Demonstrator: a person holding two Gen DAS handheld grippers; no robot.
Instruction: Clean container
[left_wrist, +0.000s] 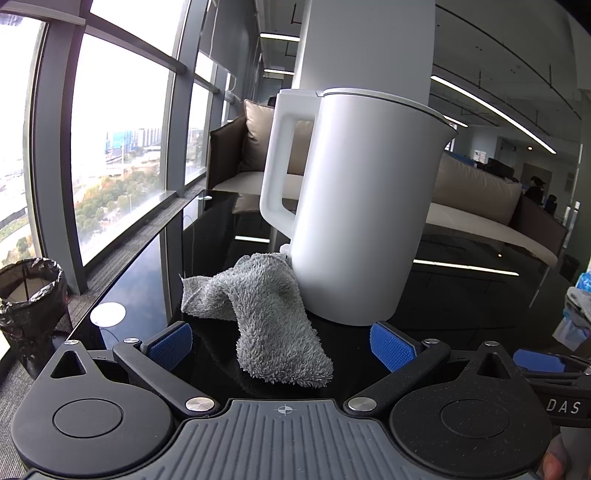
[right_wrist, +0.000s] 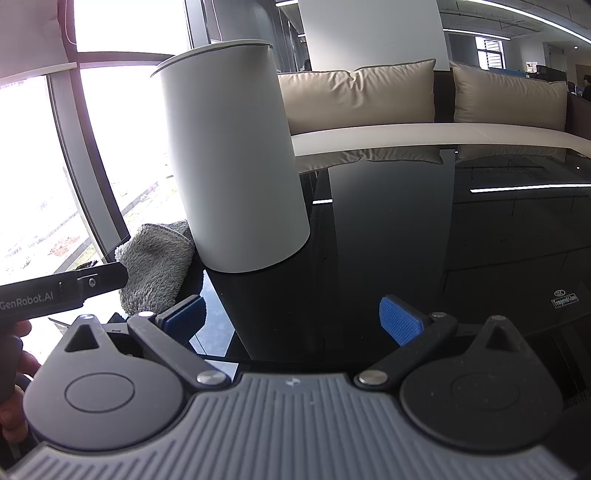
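Note:
A white lidded kettle (left_wrist: 354, 206) with a side handle stands upright on a black glass table (left_wrist: 155, 266). A crumpled grey fluffy cloth (left_wrist: 266, 314) lies against its base, stretching toward my left gripper (left_wrist: 282, 347). That gripper is open, its blue pads either side of the cloth's near end without touching it. In the right wrist view the kettle (right_wrist: 236, 162) stands ahead and left, with the cloth (right_wrist: 155, 262) behind it. My right gripper (right_wrist: 293, 321) is open over bare glass, holding nothing. The left gripper's black body (right_wrist: 62, 288) shows at the left edge.
A black bin with a liner (left_wrist: 29, 295) stands on the floor left of the table, by tall windows. A sofa with beige cushions (right_wrist: 369, 96) sits behind the table. A white round disc (left_wrist: 108, 314) lies near the table's left edge.

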